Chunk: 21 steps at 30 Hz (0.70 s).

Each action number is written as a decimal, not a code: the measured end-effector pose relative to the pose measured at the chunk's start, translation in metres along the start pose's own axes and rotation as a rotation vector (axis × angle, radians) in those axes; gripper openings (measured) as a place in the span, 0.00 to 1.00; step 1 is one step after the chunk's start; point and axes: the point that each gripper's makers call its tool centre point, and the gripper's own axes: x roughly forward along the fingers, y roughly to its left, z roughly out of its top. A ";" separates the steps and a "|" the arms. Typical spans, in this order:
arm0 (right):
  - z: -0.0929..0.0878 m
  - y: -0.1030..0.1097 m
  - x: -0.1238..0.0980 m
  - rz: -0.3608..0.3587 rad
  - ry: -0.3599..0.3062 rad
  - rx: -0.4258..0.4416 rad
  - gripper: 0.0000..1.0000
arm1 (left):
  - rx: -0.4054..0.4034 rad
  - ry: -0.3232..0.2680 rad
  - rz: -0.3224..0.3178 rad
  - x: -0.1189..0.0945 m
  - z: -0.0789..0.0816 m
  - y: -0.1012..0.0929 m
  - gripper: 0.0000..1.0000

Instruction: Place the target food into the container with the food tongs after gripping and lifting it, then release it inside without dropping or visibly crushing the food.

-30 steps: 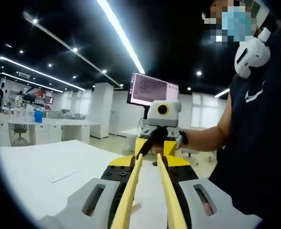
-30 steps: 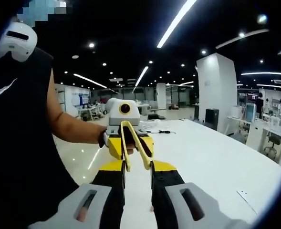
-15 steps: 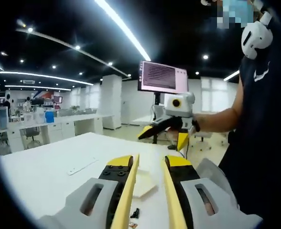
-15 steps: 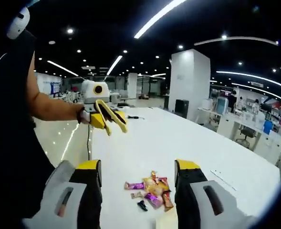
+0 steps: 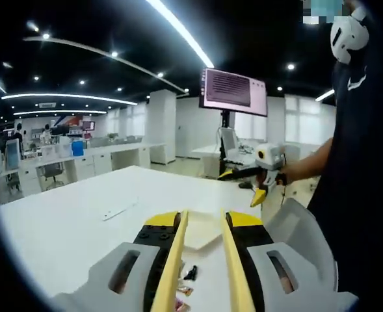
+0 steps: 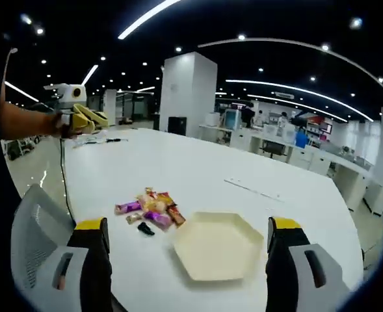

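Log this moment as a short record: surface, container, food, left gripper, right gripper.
surface: white table
container: cream hexagonal tray, nothing in it, lying flat on the table
food: small pile of wrapped snacks beside the tray, not touching it
left gripper: holds yellow tongs, arms slightly apart, above the table, gripping no food
right gripper: jaws wide open, holding nothing, tray between them in the right gripper view

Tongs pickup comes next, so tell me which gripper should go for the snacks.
Left, probably: the left gripper holds the yellow tongs above the wrapped snacks. The right gripper is open, holding nothing.
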 end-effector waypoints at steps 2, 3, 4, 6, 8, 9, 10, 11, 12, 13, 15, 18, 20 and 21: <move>-0.012 0.003 -0.005 -0.014 -0.004 0.024 0.99 | -0.008 -0.004 0.010 -0.003 -0.005 0.001 0.24; -0.016 0.005 -0.006 -0.018 -0.005 0.023 0.99 | -0.014 -0.003 0.012 -0.004 -0.007 0.001 0.24; -0.019 0.006 -0.008 -0.024 -0.007 0.009 0.99 | -0.009 -0.001 0.015 -0.005 -0.008 0.001 0.24; -0.024 0.014 -0.010 -0.003 -0.029 -0.001 0.99 | -0.014 0.008 0.018 -0.007 -0.013 0.001 0.24; -0.027 0.023 -0.012 0.020 -0.059 -0.031 0.99 | -0.023 0.018 0.019 -0.010 -0.019 0.002 0.24; -0.028 0.026 -0.013 0.023 -0.063 -0.028 0.99 | -0.029 0.021 0.021 -0.011 -0.021 0.003 0.24; -0.029 0.027 -0.012 0.023 -0.065 -0.017 0.99 | -0.037 0.024 0.025 -0.012 -0.024 0.003 0.24; -0.030 0.026 -0.011 0.019 -0.055 -0.017 0.99 | -0.040 0.026 0.026 -0.013 -0.025 0.004 0.24; -0.030 0.022 -0.010 0.006 -0.042 -0.013 0.99 | -0.047 0.030 0.027 -0.014 -0.026 0.004 0.24; -0.028 0.020 -0.009 0.001 -0.049 -0.004 0.99 | -0.046 0.030 0.028 -0.014 -0.027 0.004 0.24; -0.028 0.017 -0.009 -0.011 -0.062 -0.005 0.99 | -0.045 0.035 0.024 -0.014 -0.027 0.003 0.24; -0.034 0.013 -0.010 -0.034 -0.036 0.016 0.99 | -0.041 0.052 0.016 -0.011 -0.027 0.002 0.24; -0.034 0.011 -0.010 -0.042 -0.039 0.014 0.99 | -0.038 0.055 0.014 -0.009 -0.026 0.001 0.24; -0.033 0.009 -0.010 -0.051 -0.043 0.007 0.99 | -0.054 0.075 0.007 -0.007 -0.029 0.000 0.23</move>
